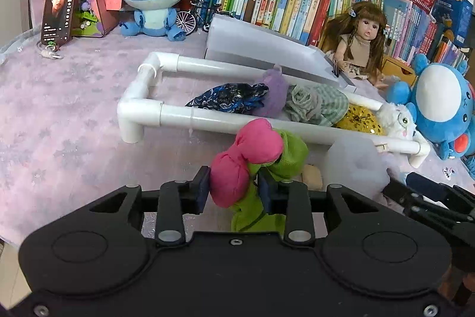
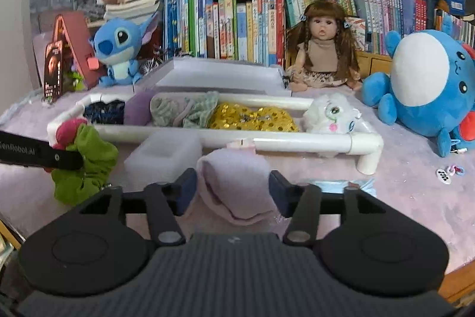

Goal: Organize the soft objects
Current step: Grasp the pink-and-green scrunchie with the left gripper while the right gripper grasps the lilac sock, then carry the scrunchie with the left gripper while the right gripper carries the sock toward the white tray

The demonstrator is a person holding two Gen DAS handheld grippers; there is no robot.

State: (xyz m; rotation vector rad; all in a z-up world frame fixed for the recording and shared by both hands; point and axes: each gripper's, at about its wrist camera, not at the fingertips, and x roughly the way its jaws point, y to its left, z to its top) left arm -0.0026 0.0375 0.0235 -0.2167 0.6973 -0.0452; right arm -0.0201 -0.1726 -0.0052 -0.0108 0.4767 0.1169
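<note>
The left tongs (image 1: 233, 187) clamp a pink-and-green stuffed cloth toy (image 1: 252, 156) just before the white pipe frame (image 1: 178, 115). The right tongs (image 2: 233, 187) stand apart around a folded pale-lilac cloth (image 2: 234, 186) on the table (image 2: 415, 198).

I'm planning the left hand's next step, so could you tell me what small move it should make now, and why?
Probably carry the pink and green soft toy, gripped in the left tool, forward over the white pipe frame. The free space beside the dark blue cloth looks suitable.
</note>
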